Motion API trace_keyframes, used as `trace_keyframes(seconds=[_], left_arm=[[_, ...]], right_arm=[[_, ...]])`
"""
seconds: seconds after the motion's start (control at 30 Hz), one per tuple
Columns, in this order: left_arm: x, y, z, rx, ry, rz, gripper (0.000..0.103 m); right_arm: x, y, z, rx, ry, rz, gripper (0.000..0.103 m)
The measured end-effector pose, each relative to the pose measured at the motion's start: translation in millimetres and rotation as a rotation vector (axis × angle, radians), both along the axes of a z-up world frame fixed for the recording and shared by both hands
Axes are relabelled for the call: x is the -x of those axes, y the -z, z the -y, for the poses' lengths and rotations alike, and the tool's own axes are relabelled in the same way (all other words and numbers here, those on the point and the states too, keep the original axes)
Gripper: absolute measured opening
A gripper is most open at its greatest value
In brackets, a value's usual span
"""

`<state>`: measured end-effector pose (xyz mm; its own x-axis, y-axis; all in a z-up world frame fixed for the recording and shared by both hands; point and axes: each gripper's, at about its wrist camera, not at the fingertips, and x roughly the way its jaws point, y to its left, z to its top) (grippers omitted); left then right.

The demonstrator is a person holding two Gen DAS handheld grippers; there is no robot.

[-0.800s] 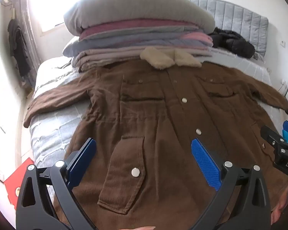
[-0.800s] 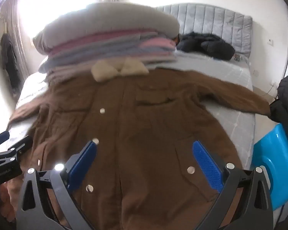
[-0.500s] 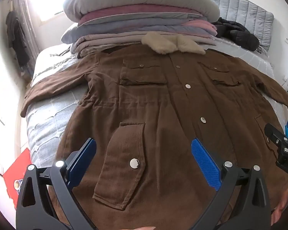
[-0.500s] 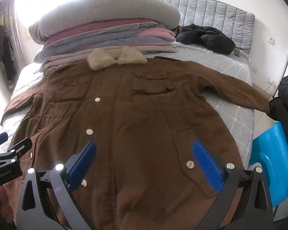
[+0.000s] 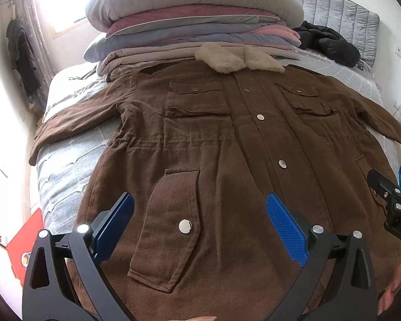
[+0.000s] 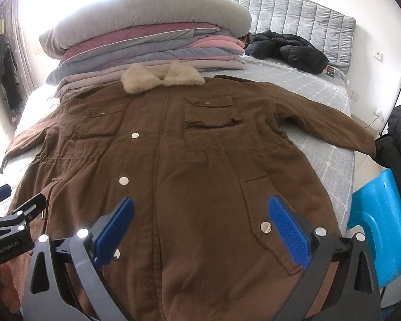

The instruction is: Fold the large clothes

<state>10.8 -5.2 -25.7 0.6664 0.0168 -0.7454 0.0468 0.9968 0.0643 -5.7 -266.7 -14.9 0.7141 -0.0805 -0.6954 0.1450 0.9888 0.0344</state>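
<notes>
A large brown coat with a beige fleece collar lies flat, front up, on the bed, both sleeves spread out to the sides. My left gripper hovers wide open above the coat's lower left pocket, nothing between its blue pads. My right gripper hangs wide open over the lower right part of the coat, also with nothing in it. Each gripper shows at the edge of the other's view.
A tall stack of folded quilts sits just behind the collar. A black puffer jacket lies by the grey headboard. A blue plastic chair stands right of the bed; a red object lies on the floor left.
Both views have tilted downward and closed in on the coat; the quilt stack and collar sit higher in frame. Both grippers stay wide open.
</notes>
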Motion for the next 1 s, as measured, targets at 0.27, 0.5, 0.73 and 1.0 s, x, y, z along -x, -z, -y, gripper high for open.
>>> trace_keyframes(seconds=[0.27,0.5,0.73,1.0], left_arm=[[0,1,0,0.004,0.0,0.003,0.096],[1,1,0,0.015,0.0,0.01,0.096],[1,1,0,0.012,0.001,0.011,0.096],[0,4,-4,0.019,-0.01,0.011,0.096]], right_arm=[[0,1,-2,-0.007,-0.006,-0.001,0.097],[0,1,-3,-0.01,-0.009,-0.002,0.097],[0,1,-3,-0.01,-0.01,-0.001,0.097],[14,-31,32,-0.128,-0.029,0.144,0.097]])
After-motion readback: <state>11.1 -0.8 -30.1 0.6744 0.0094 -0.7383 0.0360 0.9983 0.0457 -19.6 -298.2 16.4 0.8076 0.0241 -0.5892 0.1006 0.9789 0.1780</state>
